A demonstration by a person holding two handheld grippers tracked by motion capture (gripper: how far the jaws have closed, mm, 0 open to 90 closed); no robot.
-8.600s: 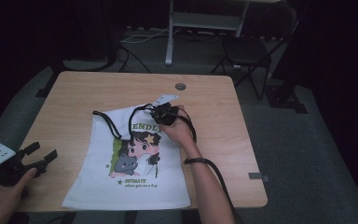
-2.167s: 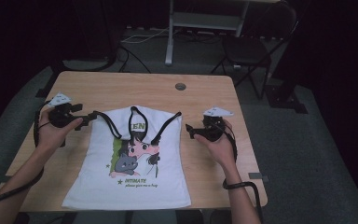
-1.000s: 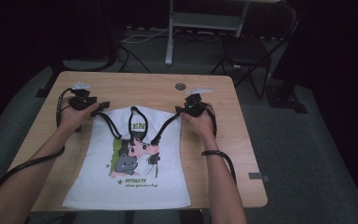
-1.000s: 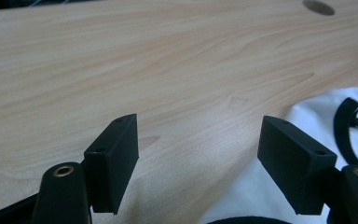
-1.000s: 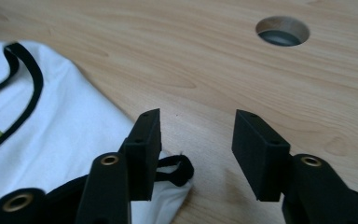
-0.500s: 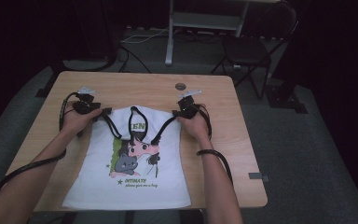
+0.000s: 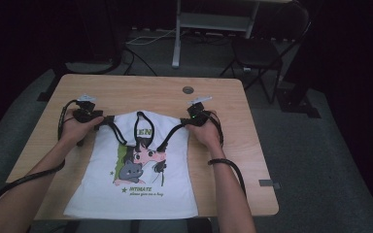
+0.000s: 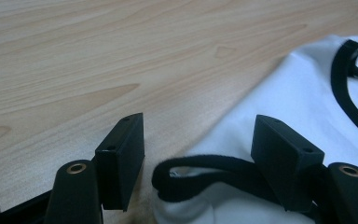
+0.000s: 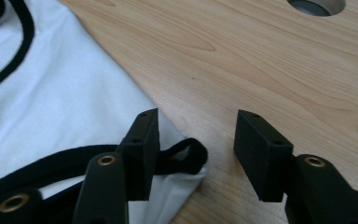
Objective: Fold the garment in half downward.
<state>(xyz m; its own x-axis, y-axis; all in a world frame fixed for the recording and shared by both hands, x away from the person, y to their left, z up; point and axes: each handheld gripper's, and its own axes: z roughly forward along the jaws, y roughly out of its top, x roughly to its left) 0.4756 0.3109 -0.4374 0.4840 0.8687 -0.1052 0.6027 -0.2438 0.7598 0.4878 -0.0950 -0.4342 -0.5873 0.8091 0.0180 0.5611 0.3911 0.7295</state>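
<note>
Worktop (image 7: 126,90) carries a white tank top (image 7: 136,194) lying flat, print side up, hem toward the person, straps toward the far edge. Step in hand looks like taking both shoulder straps to lift or fold the garment.

To do it well: catch each black strap loop fully between the pads, not just the tip, and take some white fabric with it so the trim doesn't slide out. Close both sides together, lift evenly, keep the top taut so the print stays square.

Left hand-held gripper (image 8: 198,147) sits at the left strap loop (image 8: 191,175); jaws wide apart, loop lying between them, pads not pressing on it. Its jaws have just been opening slightly.

Right hand-held gripper (image 9: 196,149) sits at the right strap loop (image 9: 189,156); jaws parted, and they have just been opening. The loop end pokes out beside the left pad into the gap; whether that pad brushes the trim is hard to tell from this angle, but nothing is clamped.

Cable hole (image 9: 317,5) lies beyond the right one, clear of the work.
</note>
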